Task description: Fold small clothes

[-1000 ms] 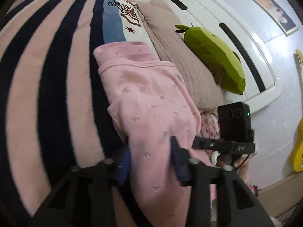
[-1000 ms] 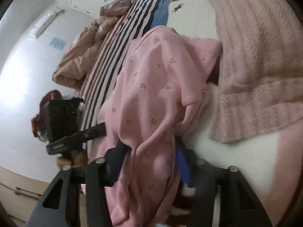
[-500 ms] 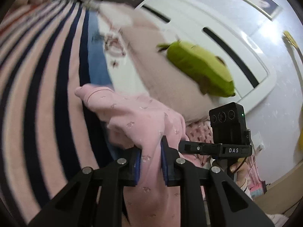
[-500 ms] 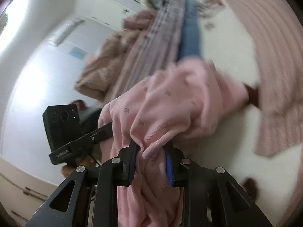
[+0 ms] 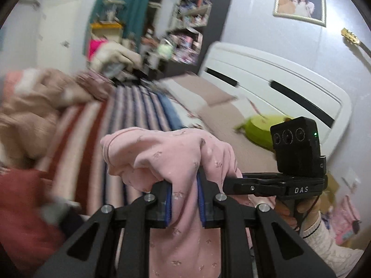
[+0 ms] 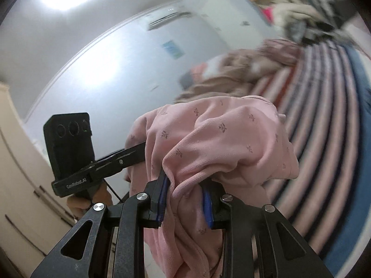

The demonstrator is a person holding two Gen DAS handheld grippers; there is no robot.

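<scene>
A small pink garment [image 5: 176,153] with a tiny print hangs bunched between both grippers, lifted off the striped bed. My left gripper [image 5: 184,197] is shut on one edge of it, cloth pinched between the blue pads. My right gripper [image 6: 185,199] is shut on the other edge of the same garment [image 6: 222,139], which drapes over its fingers. The right gripper also shows in the left wrist view [image 5: 296,159], close beside the cloth. The left gripper also shows in the right wrist view [image 6: 71,153], at the garment's left.
The pink and navy striped blanket [image 5: 139,108] covers the bed below. A beige duvet heap [image 6: 243,69] lies at its far side. A green plush [image 5: 259,129] and a pink pillow [image 5: 208,97] rest by the white headboard [image 5: 278,81]. A red cloth [image 5: 20,203] is at left.
Both grippers closed on the garment's edges and raised it off the bed. The views tilted up from the bedding toward the room and the walls.
</scene>
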